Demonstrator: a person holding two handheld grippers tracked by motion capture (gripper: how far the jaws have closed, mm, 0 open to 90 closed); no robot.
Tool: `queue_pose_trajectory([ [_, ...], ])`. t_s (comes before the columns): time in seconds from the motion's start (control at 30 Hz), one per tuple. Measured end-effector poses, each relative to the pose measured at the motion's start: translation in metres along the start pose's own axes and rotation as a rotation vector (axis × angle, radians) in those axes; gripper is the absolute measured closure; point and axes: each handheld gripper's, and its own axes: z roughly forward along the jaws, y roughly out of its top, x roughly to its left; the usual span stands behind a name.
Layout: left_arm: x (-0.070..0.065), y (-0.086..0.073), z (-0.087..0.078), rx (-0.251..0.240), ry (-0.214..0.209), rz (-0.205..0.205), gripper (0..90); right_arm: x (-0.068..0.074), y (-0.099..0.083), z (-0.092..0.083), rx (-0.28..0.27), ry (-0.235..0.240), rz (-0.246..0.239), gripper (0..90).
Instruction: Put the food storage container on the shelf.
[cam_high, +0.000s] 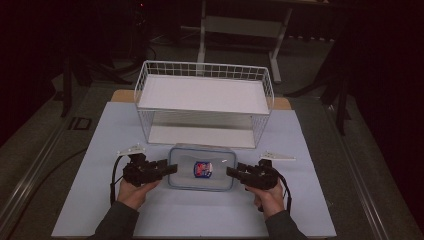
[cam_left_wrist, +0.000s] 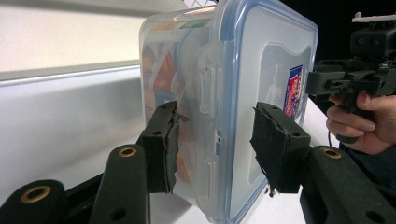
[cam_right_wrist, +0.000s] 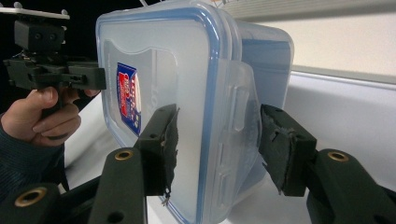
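A clear plastic container (cam_high: 202, 170) with a blue-rimmed lid and a red and blue label lies flat on the white table mat, just in front of the wire rack. My left gripper (cam_high: 172, 168) is at its left end and my right gripper (cam_high: 231, 172) at its right end, both turned on their sides. In the left gripper view the container's (cam_left_wrist: 233, 93) latch side stands between the open jaws of the left gripper (cam_left_wrist: 215, 109). The right gripper (cam_right_wrist: 218, 112) likewise straddles the container's (cam_right_wrist: 187, 84) other latch, open. Colourful contents show faintly through the wall.
A white wire rack (cam_high: 204, 102) with two white shelves stands right behind the container. The white mat (cam_high: 200, 210) has bare room in front of and beside the hands. Dark floor and a table frame lie beyond the table.
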Motion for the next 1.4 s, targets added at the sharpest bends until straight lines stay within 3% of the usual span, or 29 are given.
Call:
queue_pose_trajectory([
  [0.97,-0.016,0.018,-0.012,-0.054,-0.016,0.042,51.9,0.022,0.024,-0.018,-0.047,-0.020,-0.102,48.6],
  [1.4,-0.028,0.049,-0.020,-0.091,-0.022,0.054,52.0,0.032,0.056,-0.029,-0.069,-0.022,-0.132,48.6],
])
